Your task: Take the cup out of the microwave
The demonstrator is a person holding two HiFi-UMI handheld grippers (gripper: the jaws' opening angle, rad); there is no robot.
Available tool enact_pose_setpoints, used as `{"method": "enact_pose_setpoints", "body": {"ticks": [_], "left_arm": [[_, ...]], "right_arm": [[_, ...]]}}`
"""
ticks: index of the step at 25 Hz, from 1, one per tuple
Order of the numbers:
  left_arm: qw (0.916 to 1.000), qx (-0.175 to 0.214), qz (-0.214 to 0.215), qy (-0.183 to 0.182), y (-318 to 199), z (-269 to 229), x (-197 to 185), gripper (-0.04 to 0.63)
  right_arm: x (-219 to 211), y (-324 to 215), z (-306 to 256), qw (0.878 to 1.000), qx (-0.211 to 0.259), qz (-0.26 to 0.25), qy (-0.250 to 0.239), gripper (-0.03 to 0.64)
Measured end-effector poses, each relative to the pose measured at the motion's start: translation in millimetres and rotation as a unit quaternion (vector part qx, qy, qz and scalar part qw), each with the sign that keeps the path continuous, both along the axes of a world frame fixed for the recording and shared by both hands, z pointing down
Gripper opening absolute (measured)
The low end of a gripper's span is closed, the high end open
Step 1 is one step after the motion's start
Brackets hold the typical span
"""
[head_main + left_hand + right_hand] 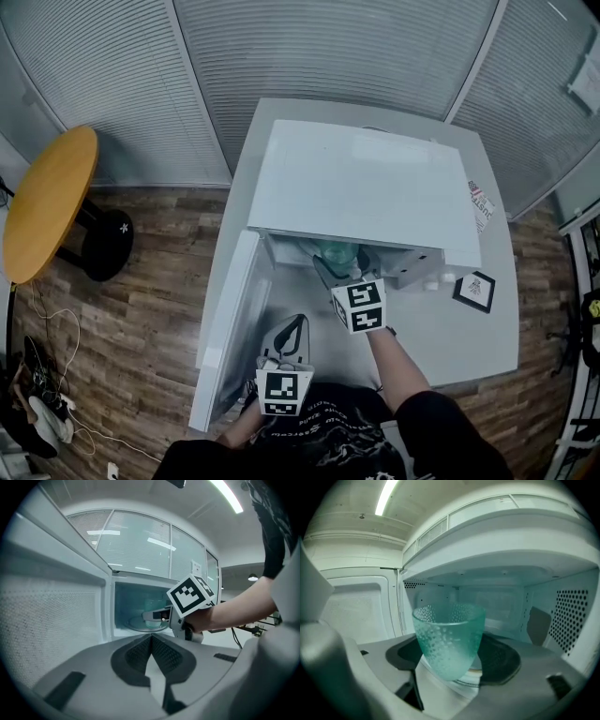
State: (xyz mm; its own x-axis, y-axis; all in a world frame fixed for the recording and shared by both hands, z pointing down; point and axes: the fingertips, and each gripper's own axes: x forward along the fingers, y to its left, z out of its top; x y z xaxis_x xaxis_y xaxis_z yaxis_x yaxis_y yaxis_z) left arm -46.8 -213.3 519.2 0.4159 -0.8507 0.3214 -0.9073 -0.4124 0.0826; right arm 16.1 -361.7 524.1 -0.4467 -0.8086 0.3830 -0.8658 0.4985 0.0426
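Closest in, the left gripper (293, 328) hangs empty with jaws together, while the right gripper (449, 663) clasps the frosted green cup (449, 632) low on its walls inside the open microwave (366, 187); it looks light, rigid, slick and probably breakable.

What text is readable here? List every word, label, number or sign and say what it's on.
Nothing reads clearly.
Label on the table: print too small to read.
Sign on the glass wall: too blurred.
Left cube, right cube, framed card: square patterns, no words.
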Motion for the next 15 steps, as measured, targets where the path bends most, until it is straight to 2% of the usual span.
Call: {"method": "enact_pose_setpoints", "body": {"ticks": [15], "left_arm": [[1.0,0.009,0.002,0.001,4.2,-3.9,2.1,0.007]], "right_arm": [[15.7,37.9,-0.5,1.0,-0.004,0.014,0.004,0.364]]}}
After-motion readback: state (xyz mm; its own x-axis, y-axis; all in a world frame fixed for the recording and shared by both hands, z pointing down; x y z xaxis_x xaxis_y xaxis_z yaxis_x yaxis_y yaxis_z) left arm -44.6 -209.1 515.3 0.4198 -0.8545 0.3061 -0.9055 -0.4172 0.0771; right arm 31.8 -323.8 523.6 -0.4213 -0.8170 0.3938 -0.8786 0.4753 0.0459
